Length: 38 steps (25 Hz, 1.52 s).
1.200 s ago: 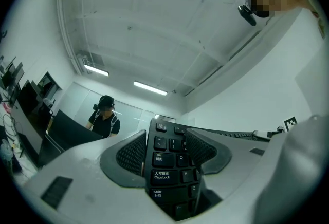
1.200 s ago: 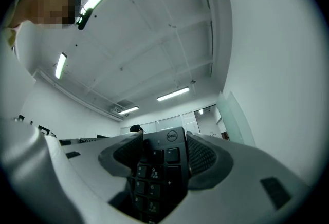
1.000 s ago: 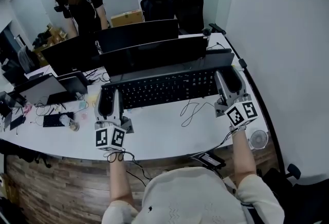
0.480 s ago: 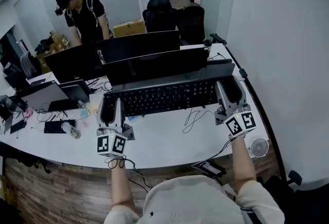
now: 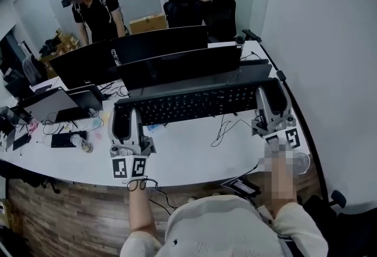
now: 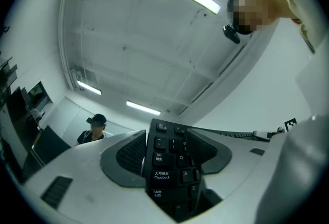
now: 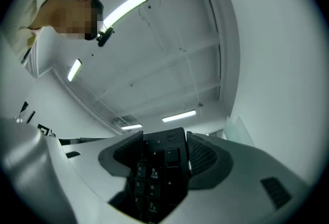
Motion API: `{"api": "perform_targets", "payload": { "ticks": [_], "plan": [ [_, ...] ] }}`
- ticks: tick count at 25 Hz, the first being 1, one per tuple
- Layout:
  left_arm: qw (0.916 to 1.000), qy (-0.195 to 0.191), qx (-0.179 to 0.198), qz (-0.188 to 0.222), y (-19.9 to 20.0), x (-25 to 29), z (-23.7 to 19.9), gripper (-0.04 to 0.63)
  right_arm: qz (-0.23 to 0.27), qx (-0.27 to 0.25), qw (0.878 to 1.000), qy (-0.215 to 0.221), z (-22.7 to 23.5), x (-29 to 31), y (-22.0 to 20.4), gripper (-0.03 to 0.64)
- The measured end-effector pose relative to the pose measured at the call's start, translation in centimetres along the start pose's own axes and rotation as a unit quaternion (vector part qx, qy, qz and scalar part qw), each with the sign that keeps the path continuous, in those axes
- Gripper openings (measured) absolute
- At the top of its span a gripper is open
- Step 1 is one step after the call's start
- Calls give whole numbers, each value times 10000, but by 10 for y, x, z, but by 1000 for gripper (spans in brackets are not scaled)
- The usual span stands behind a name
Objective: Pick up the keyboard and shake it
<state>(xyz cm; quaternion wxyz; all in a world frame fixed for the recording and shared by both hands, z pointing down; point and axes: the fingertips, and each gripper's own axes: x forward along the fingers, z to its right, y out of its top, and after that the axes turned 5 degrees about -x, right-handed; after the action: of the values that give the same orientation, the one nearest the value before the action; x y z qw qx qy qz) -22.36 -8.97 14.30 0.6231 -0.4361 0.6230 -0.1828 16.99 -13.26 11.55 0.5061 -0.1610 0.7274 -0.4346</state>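
Note:
A long black keyboard is held above the white desk, one gripper at each end. My left gripper is shut on its left end; the left gripper view shows the Tab, Caps Lock and Shift keys of the keyboard clamped between the ribbed pads. My right gripper is shut on the right end, where the number-pad end of the keyboard sits between the pads. Both gripper cameras look up at the ceiling.
Two dark monitors stand just behind the keyboard. A laptop and clutter lie at the left, a loose cable on the desk, a small fan at the right edge. A person stands at the back left; a wall runs along the right.
The keyboard has shifted a little in view together with both grippers, its right end moving rightward. Both grips have stayed the same.

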Motion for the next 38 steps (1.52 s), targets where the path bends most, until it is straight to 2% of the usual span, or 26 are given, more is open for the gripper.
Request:
{"api": "perform_targets", "payload": {
  "ticks": [3, 6, 8, 12, 14, 17, 22, 28, 33, 38],
  "plan": [
    [9992, -214, 149, 293, 22, -5, 10, 232, 398, -78, 9992, 42, -5, -11, 21, 247],
    [9998, -121, 161, 95, 11, 8, 3, 232, 128, 59, 9999, -58, 3, 1, 5, 249],
    [9996, -53, 234, 120, 12, 8, 3, 232, 104, 76, 9998, -121, 1, 2, 2, 250],
    [9949, -307, 582, 761, 59, -3, 27, 233, 806, -50, 9967, -87, -8, -15, 44, 253],
    [9949, -356, 569, 756, 58, 0, 26, 233, 802, -42, 9968, -53, -4, -11, 44, 252],
    [9972, -208, 466, 545, 41, 11, 14, 232, 511, -13, 9986, -110, 0, 3, 29, 253],
    [9934, -446, 494, 929, 70, -4, 29, 233, 1011, -224, 9946, -43, -13, -15, 63, 253],
    [9986, -160, 370, 349, 33, 2, 10, 232, 325, 75, 9994, -70, -4, -1, 21, 252],
    [9996, -38, 286, -30, 4, -2, 2, 232, -131, 246, 9995, -167, 1, -8, -12, 252],
    [9994, 71, 155, -301, -15, -3, -2, 232, -438, 326, 9983, -182, 6, -8, -27, 250]
  ]
}}
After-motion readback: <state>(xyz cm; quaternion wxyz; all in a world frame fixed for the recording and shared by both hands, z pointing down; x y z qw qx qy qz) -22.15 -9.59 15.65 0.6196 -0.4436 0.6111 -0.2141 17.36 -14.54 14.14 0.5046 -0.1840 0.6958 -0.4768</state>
